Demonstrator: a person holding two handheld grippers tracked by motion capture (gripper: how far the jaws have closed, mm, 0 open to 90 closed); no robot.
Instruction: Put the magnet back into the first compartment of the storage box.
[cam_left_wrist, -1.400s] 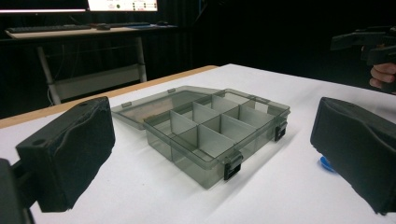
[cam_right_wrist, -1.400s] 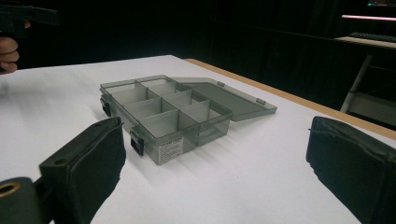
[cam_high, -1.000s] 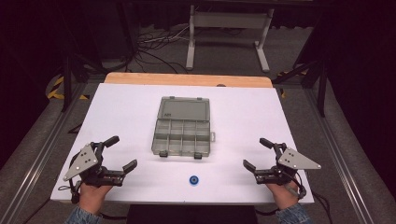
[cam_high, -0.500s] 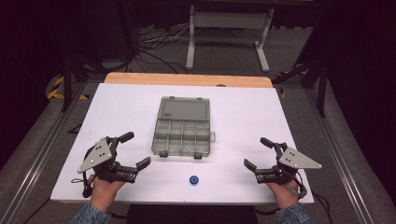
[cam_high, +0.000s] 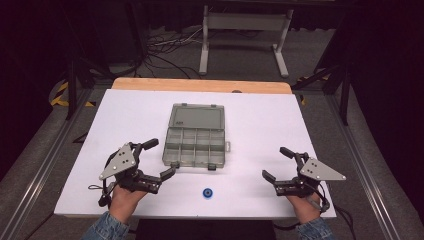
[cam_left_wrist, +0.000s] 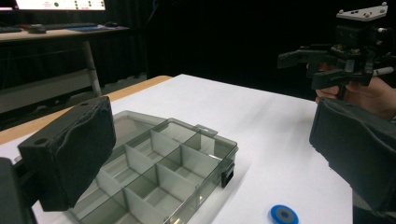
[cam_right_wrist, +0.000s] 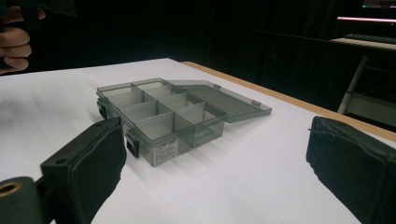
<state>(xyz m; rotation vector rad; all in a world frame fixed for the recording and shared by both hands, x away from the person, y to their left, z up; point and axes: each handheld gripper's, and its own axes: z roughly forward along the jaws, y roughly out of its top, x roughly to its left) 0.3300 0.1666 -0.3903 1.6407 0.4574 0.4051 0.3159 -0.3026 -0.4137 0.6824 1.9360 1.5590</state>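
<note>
The left gripper (cam_high: 155, 159) was held low at the near left of the tabletop (cam_high: 260, 125), its jaws spread wide apart with nothing between them, pointing forward and to the right. The left hand (cam_high: 122, 197) gripped it from behind, a denim sleeve (cam_high: 107, 229) showing at the wrist, and its grey plate (cam_high: 119, 161) tilted up on top. The right gripper (cam_high: 276, 163) sat at the near right, jaws likewise wide apart and empty, angled forward and to the left. The right hand (cam_high: 302, 205) held its rear, a cable (cam_high: 330, 212) trailing beside it. From the left gripper view, the right gripper (cam_left_wrist: 303, 63) hung raised above the tabletop, fingers (cam_left_wrist: 294, 55) parted.
</note>
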